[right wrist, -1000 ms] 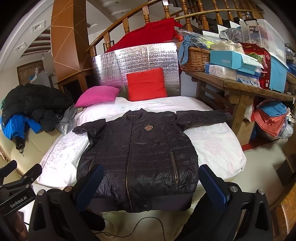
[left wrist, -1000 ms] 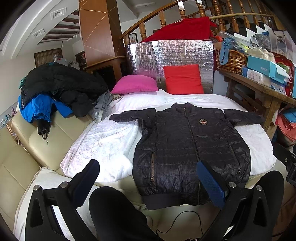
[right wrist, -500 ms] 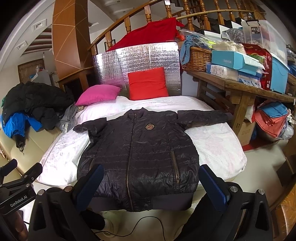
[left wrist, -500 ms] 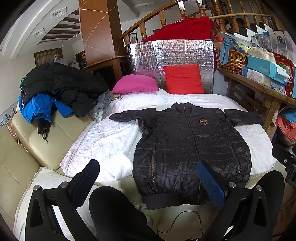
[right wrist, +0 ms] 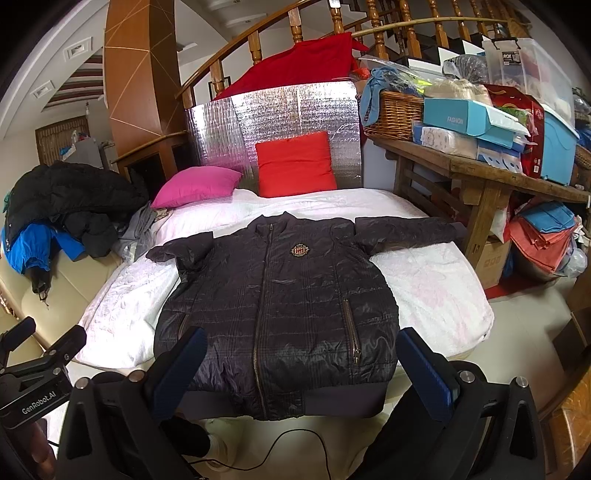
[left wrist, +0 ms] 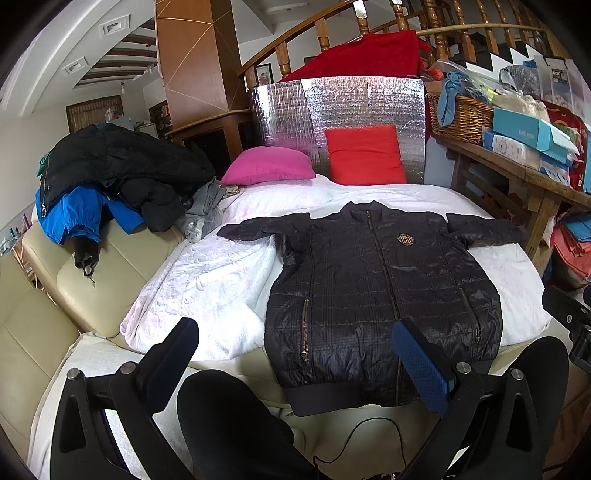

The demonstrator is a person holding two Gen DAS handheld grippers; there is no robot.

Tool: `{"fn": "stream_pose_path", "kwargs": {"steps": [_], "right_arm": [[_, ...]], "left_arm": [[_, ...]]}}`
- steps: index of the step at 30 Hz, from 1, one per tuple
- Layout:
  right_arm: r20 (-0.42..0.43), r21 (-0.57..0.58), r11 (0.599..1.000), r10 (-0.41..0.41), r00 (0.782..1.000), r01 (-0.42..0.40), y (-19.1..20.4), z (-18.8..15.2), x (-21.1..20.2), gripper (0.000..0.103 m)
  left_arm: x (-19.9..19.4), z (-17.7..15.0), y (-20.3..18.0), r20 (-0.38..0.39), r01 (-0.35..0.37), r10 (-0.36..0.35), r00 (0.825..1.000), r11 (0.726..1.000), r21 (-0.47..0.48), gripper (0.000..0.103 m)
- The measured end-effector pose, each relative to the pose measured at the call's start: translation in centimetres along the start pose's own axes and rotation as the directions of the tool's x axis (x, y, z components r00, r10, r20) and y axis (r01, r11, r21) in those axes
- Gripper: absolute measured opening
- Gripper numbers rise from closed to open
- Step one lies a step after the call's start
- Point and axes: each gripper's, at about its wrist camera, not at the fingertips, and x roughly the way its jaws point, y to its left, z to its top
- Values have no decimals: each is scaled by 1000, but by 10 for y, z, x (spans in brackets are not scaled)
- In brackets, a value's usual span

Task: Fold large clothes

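A lived-in home: a cream leather sofa [left wrist: 92, 273] piled with dark and blue coats [left wrist: 110, 177], a curved wooden stair banister [right wrist: 332, 26] behind, pink [left wrist: 267, 170] and red [right wrist: 295, 164] cushions, and a rough wooden table [right wrist: 480, 177] crowded with boxes and a wicker basket [right wrist: 395, 110]

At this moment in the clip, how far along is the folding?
Done: the black jacket lies spread flat, zipped, front up, sleeves out, on the white bed cover. In hand: nothing; the left gripper and right gripper are open, short of its hem. Left: every fold; sleeves and body are untouched.
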Motion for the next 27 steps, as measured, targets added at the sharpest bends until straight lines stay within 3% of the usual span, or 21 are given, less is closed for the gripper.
{"fn": "stream_pose_path", "kwargs": {"steps": [27], "right_arm": [[-40,1,1000,3,999,-3,2,3,22,103]], "left_arm": [[21,2,2,-44,-7,7,999,1000,-1,103]]}}
